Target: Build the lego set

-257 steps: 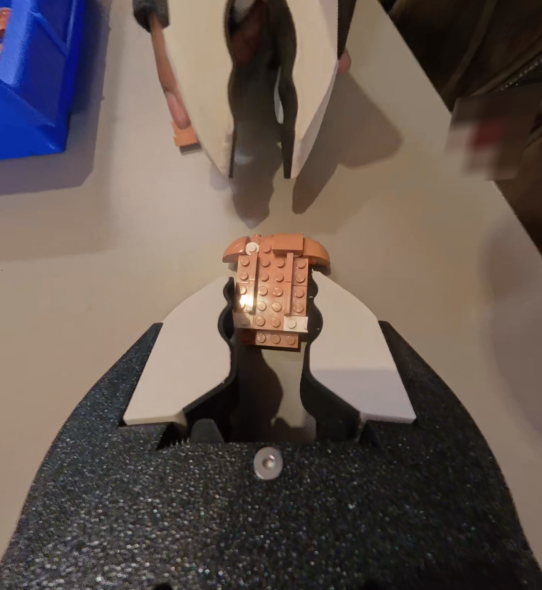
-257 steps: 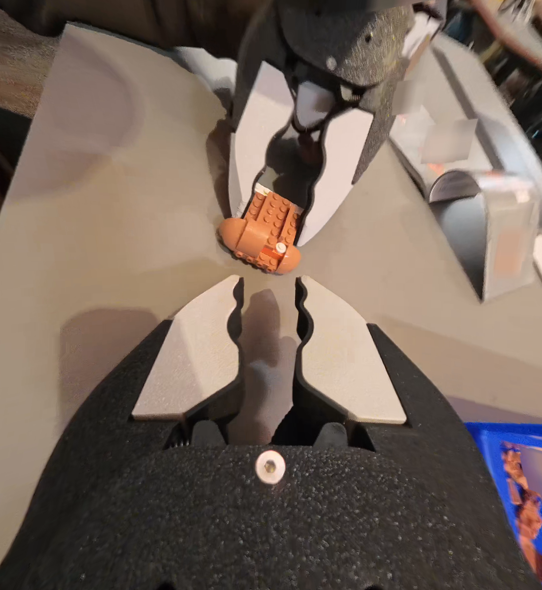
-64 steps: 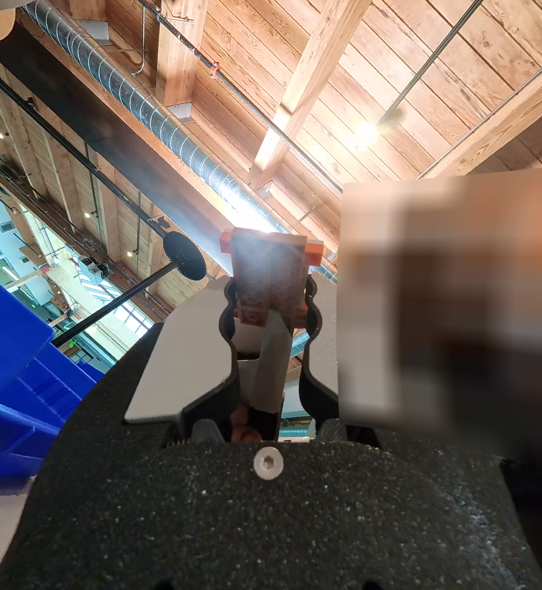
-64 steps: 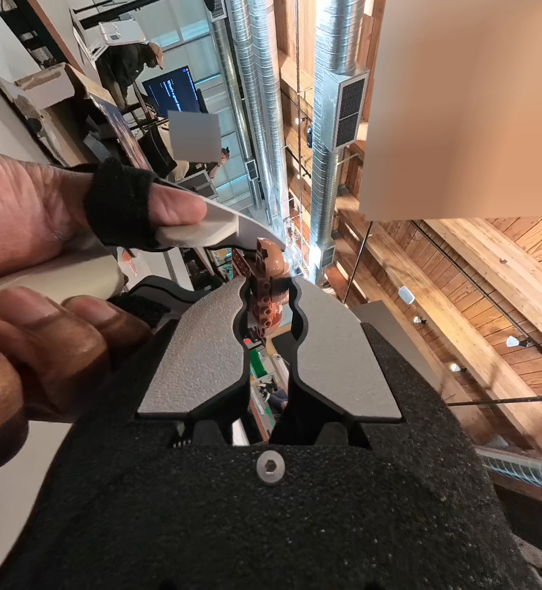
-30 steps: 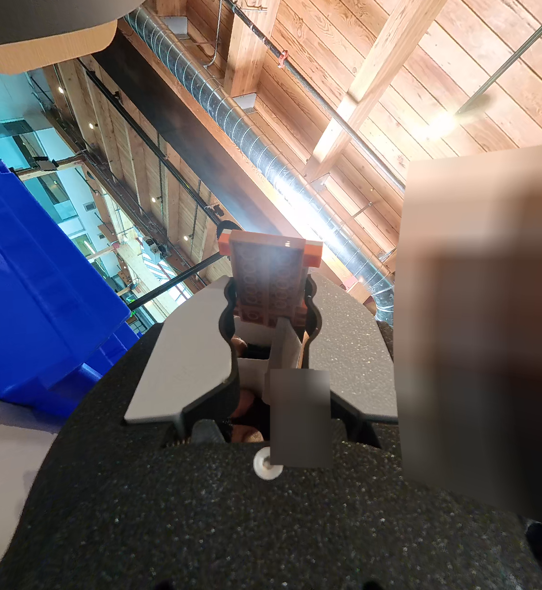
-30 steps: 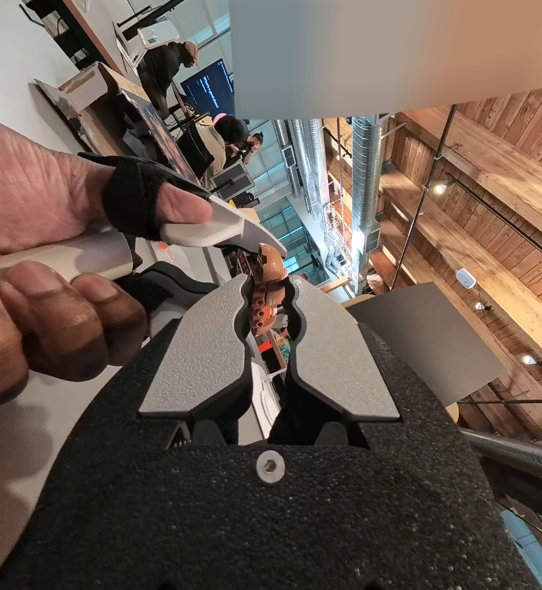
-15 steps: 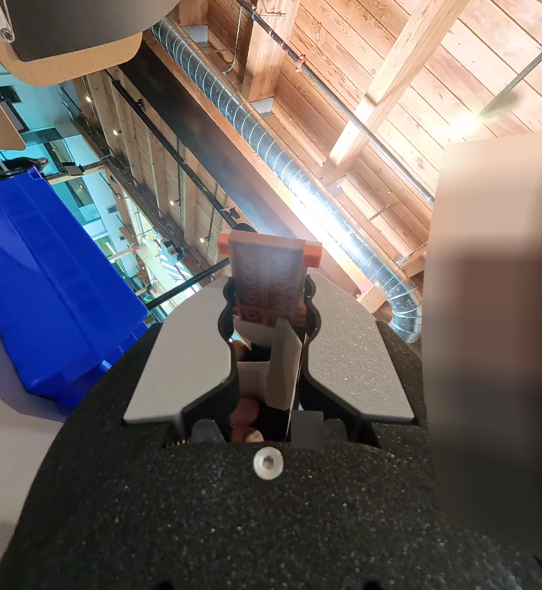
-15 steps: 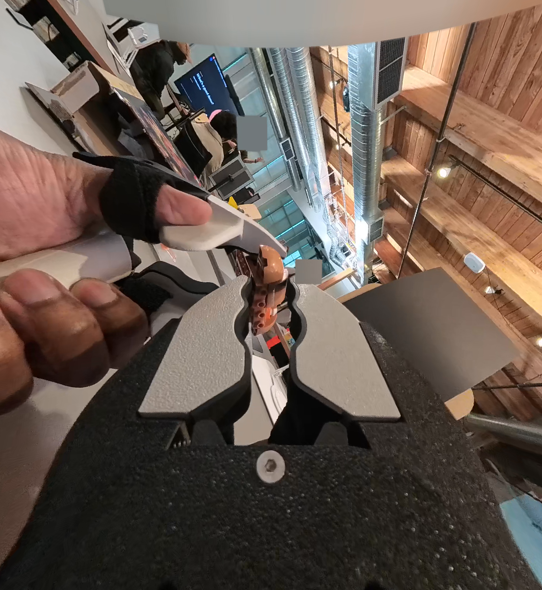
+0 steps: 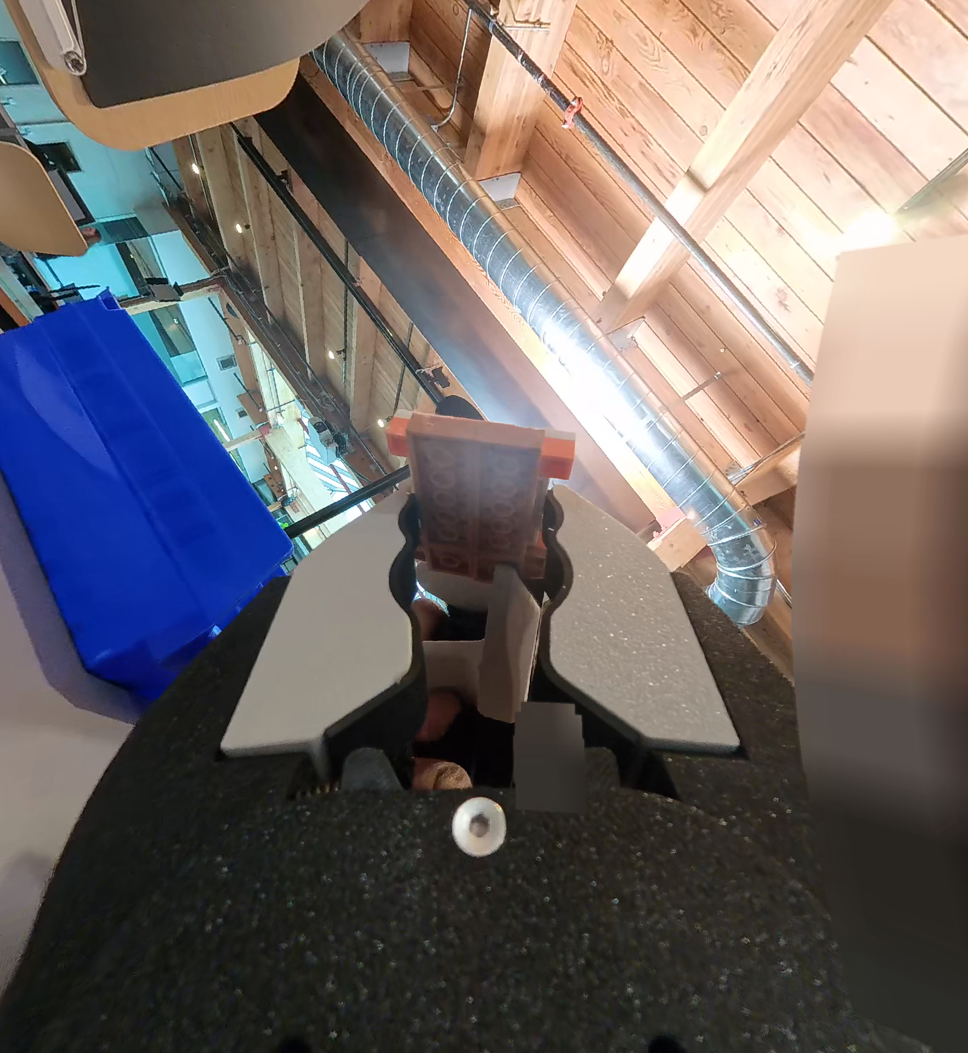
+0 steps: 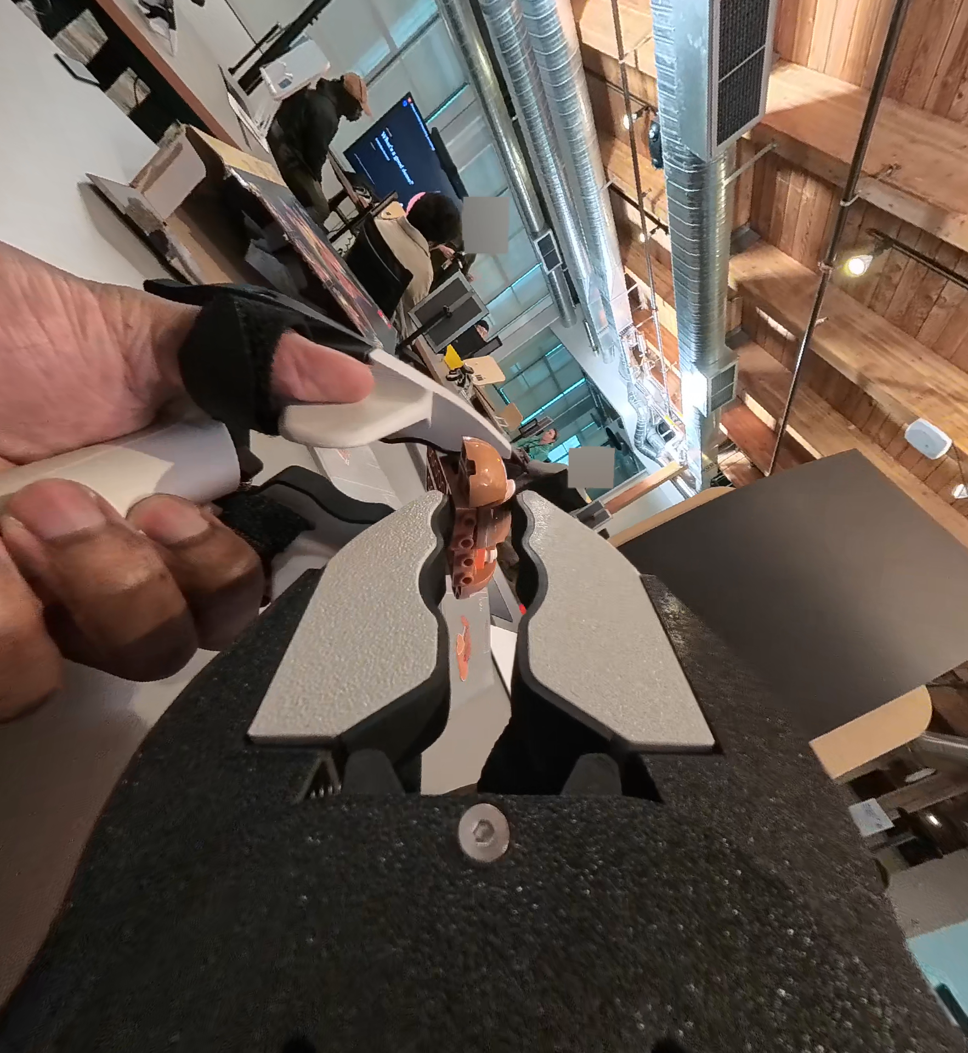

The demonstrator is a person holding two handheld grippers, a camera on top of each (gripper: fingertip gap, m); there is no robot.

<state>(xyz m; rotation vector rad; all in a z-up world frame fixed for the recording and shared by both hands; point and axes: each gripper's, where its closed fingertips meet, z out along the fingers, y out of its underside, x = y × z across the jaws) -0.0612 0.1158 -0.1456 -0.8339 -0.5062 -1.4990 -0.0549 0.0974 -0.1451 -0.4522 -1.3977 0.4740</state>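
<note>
Grip: left gripper [image 9: 478, 507] stayed clenched on the brown lego assembly [image 9: 478, 501]; right gripper [image 10: 481, 535] pinched its edge too.
Lego: raised off the table, underside up.
Bin: blue bin [image 9: 111, 490] at 9 o'clock.
Change: views tilted slightly; likely pressing bricks together.

You lifted the brown lego build [image 9: 478, 501] off the table and tipped both grippers upward, so the ceiling replaced the tabletop behind them. You flipped the build, turning its hollow underside toward the left camera. You brought the right gripper [image 10: 481, 535] in around it edge-on, where its jaws earlier stood wide and empty. In the last seconds the blue bin [image 9: 111, 513] swung further into the left view.
</note>
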